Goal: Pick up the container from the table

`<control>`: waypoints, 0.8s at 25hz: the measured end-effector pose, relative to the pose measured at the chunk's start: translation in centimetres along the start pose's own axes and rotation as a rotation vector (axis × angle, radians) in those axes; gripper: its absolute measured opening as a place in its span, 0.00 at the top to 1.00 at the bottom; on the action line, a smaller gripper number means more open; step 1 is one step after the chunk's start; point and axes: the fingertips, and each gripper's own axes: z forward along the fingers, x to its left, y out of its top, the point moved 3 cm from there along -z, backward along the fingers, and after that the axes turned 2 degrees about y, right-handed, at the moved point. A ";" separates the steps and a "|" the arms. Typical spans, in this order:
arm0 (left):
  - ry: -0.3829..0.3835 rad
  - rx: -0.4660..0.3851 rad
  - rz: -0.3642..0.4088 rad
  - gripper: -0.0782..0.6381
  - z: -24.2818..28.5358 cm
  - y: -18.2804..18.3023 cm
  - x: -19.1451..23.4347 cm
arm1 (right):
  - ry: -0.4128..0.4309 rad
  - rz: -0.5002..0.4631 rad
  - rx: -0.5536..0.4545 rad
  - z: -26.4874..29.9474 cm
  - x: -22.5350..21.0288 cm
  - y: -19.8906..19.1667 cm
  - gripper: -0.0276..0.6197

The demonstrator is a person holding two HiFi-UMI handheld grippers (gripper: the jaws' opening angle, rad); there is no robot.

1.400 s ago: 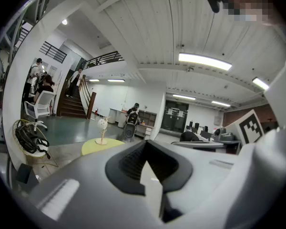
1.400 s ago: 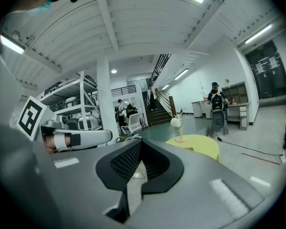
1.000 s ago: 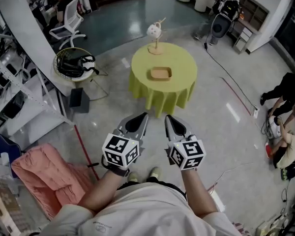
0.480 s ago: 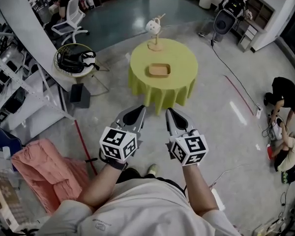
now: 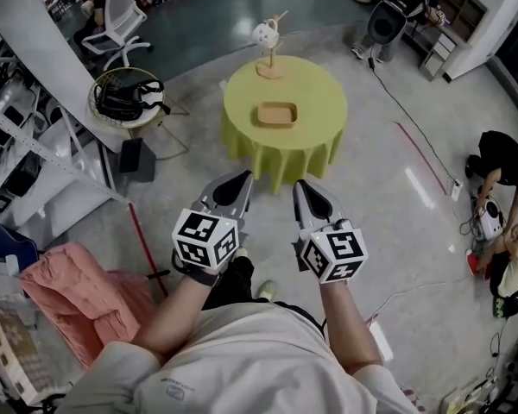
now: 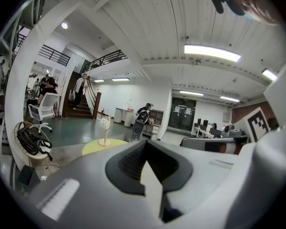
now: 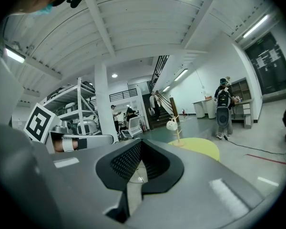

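Note:
A shallow tan container (image 5: 277,114) lies in the middle of a round table with a yellow-green cloth (image 5: 319,102), some way ahead of me across the floor. At the table's far edge stands a wooden stand with a white mug (image 5: 268,48). My left gripper (image 5: 241,180) and right gripper (image 5: 303,186) are held side by side at waist height, well short of the table, both shut and empty. The left gripper view shows the left gripper (image 6: 145,165), the table (image 6: 102,147) and the stand (image 6: 104,130). The right gripper view shows the right gripper (image 7: 135,170) and the table (image 7: 199,146).
A small round side table with black gear (image 5: 125,102) stands left of the table, and beyond it an office chair (image 5: 109,26). White shelving lines the left, with a pink cushion (image 5: 73,296) below it. People crouch at the right (image 5: 501,158). A cable (image 5: 401,132) runs across the floor.
I have stepped forward, so the table sits slightly nearer and higher in the head view. Both grippers stay shut, side by side.

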 end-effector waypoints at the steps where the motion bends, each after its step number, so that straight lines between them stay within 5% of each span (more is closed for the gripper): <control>1: -0.003 0.001 -0.001 0.88 0.5 0.0 0.3 | -0.003 0.000 0.003 0.4 -0.3 0.0 0.94; 20: -0.076 0.112 -0.014 0.88 16.9 -0.9 14.2 | -0.141 0.030 0.093 18.3 -8.6 -1.1 0.94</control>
